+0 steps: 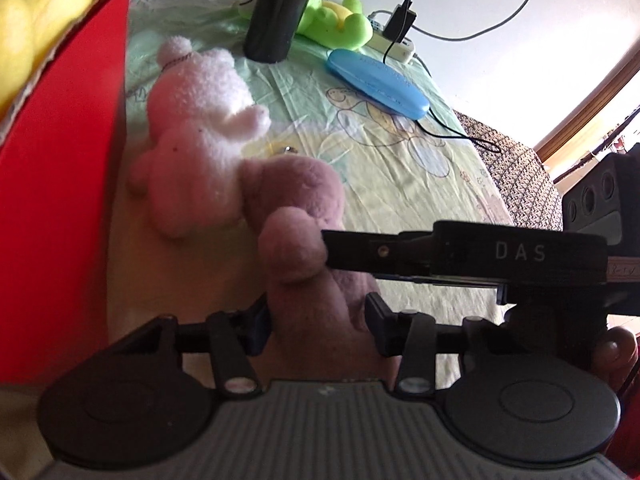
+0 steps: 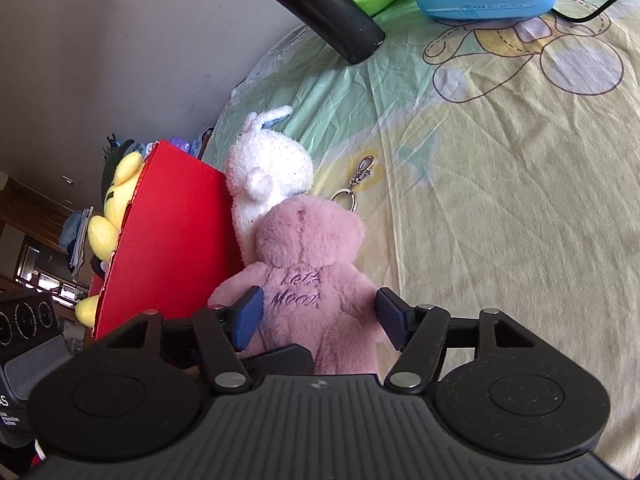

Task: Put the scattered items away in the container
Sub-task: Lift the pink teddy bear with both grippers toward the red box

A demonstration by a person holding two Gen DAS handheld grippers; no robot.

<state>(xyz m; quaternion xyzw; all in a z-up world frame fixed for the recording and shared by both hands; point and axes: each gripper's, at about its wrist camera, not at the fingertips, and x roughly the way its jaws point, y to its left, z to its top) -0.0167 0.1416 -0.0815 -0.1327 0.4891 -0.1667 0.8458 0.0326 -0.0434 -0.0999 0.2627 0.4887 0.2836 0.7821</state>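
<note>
A pink plush bear (image 2: 312,272) with purple stitched lettering lies on the bed beside the red box (image 2: 176,240). My right gripper (image 2: 320,316) straddles its body, pads against both flanks. My left gripper (image 1: 316,320) is also around the pink bear (image 1: 296,200), pads touching its sides. The right gripper's finger (image 1: 380,252) crosses the left wrist view from the right. A white plush toy (image 1: 200,128) lies against the box wall (image 1: 60,200); it also shows in the right wrist view (image 2: 268,172). A yellow plush (image 2: 116,204) sits inside the box.
A blue glasses case (image 1: 376,80) and a green plush frog (image 1: 336,20) lie at the far side of the bed. A black pole (image 1: 280,8) stands on the sheet. A power strip with cables (image 1: 400,36) lies behind. A keyring clip (image 2: 356,184) lies by the bear's head.
</note>
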